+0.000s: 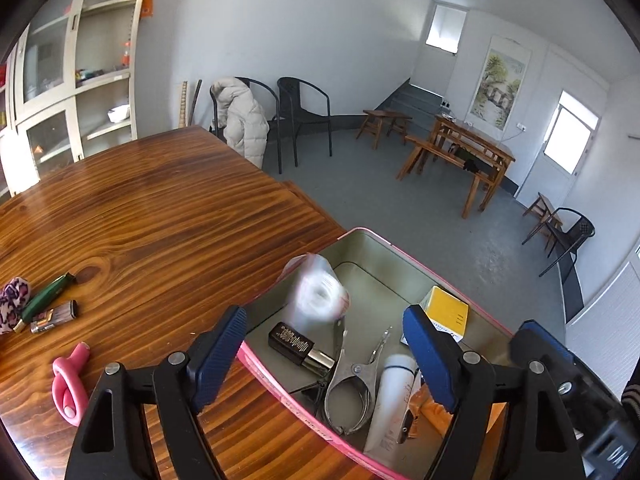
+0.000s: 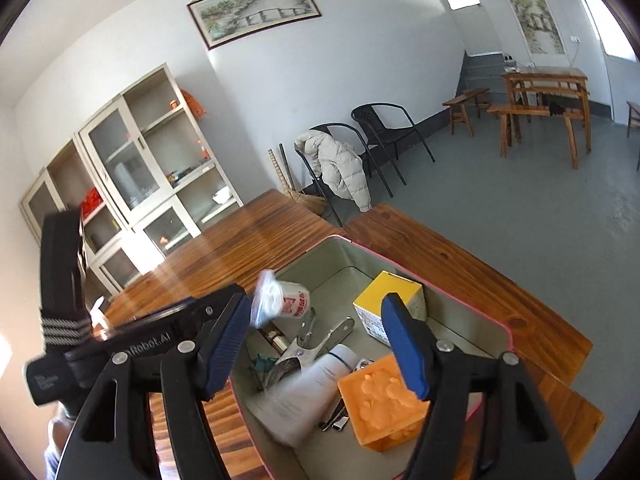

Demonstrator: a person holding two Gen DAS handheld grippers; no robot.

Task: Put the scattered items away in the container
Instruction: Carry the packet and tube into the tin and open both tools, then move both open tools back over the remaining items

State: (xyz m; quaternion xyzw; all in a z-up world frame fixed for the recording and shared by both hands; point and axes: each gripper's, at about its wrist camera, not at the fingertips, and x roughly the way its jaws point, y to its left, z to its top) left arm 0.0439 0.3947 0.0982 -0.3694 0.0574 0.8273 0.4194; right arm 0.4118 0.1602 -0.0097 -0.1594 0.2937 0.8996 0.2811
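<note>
The left hand-held gripper (image 1: 325, 364) is showing glossy black plastic arms with triangular cut-outs, round silver screws at the pivots, and ribbed blue pads (image 1: 430, 360); the right hand-held gripper (image 2: 316, 346) is showing the same black frame, silver screws and blue pads (image 2: 404, 348); white lettering is running along the black body seen in the right wrist view; a black strap with grey-white stripes is wrapping it.

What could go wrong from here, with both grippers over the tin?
1. The blurred plastic bag looks mid-fall near the tin's left wall; it may catch on the rim.
2. The left gripper and right gripper stand open close together over the tin, so they might knock together.
3. The pink scissors, green knife and lighter lie far left, a long reach.
</note>
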